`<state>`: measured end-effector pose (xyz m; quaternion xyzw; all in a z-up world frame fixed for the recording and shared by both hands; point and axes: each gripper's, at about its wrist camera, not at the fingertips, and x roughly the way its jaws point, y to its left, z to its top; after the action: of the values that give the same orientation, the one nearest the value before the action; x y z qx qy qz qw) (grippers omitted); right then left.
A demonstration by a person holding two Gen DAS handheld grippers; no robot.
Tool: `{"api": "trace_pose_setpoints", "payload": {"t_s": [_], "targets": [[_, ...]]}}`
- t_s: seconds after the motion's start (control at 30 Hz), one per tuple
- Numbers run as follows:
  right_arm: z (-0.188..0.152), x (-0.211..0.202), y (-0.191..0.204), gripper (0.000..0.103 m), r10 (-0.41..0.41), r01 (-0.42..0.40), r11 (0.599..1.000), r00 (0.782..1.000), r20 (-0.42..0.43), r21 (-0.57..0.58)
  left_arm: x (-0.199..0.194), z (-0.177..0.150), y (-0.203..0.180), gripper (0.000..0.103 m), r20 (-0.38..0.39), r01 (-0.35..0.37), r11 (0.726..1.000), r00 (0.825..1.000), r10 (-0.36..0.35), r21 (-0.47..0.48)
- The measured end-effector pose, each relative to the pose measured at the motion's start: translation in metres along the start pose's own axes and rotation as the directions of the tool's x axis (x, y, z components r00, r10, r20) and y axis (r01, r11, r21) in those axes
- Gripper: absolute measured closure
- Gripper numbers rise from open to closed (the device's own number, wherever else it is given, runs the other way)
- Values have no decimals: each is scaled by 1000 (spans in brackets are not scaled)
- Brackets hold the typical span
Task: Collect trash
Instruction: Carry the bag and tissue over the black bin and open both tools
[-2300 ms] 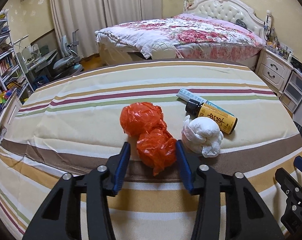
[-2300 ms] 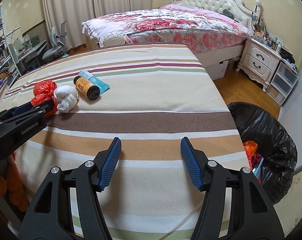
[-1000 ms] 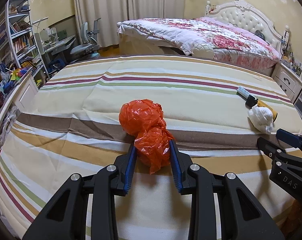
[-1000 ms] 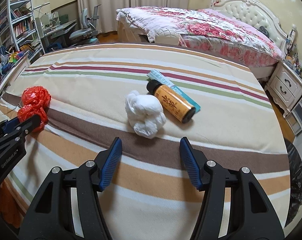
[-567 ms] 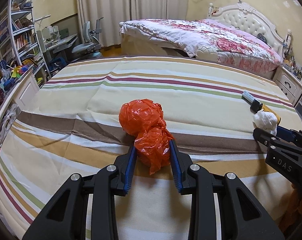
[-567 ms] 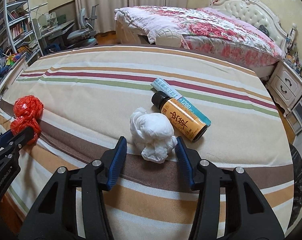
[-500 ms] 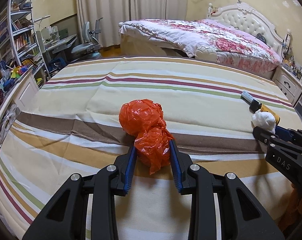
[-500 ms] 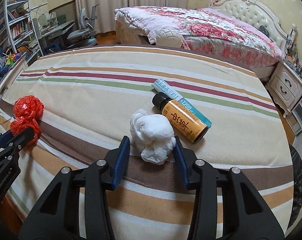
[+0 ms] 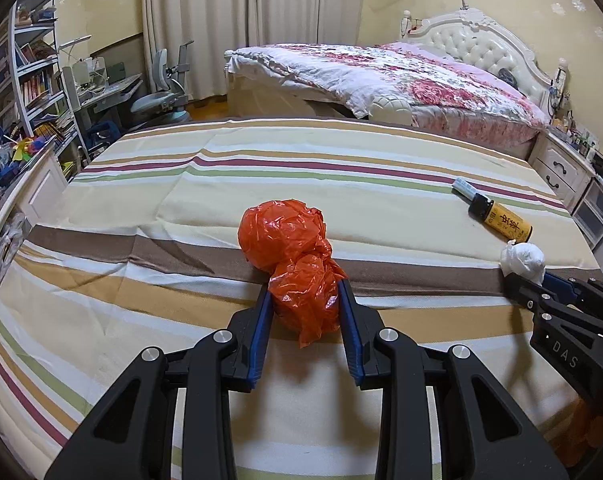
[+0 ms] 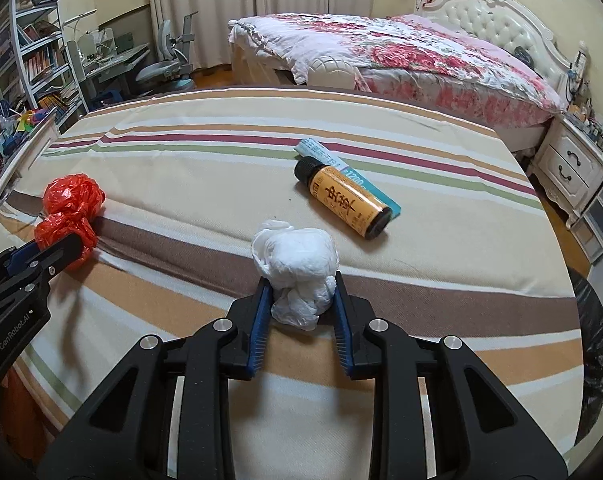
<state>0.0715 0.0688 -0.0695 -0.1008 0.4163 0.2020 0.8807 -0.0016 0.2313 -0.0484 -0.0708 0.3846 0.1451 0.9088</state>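
On the striped cloth, far left in the right wrist view, lies the orange bag, crumpled into two lumps, one behind the other; the left gripper pinches the nearer lump, its blue pads pressed flat to both sides, jaws narrow; the farther lump sits free on the brown stripe, a loose tail hanging below the pads; in the right wrist view that gripper enters from the left edge with the bag at its tip. Toward the middle of that view sits the white wad, a knotted ball of thin white plastic on the same brown stripe; the right gripper has just been closing its jaws, and they now clamp the wad's lower part between narrow pads, the wad's bulk bulging above them. Just beyond and to the right lies the bottle, amber with a black cap, on its side and apart from the wad; touching its far side is a teal box, flat on the cloth. At the far right edge, below the cloth's end, shows a black bin bag.
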Motion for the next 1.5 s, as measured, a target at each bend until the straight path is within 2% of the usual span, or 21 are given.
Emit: {"api": "trace_pose_setpoints", "payload": {"t_s": [0.47,0.87,1.2,1.5], "targets": [[-32,-35,-51,75,-66,63,993,997,29,96,-19,-9,-61,70,16,85,993,996,-87,87],[-50,-61,-112,75,-158,143,970,986,59,199,-32,-12,-139,70,33,170,961,983,-181,216],[-67,-85,-176,75,-254,222,926,965,68,306,-40,-11,-204,70,37,244,920,963,-268,307],[-81,-100,-233,75,-344,296,868,937,55,398,-40,-3,-255,70,46,294,888,943,-331,354]]}}
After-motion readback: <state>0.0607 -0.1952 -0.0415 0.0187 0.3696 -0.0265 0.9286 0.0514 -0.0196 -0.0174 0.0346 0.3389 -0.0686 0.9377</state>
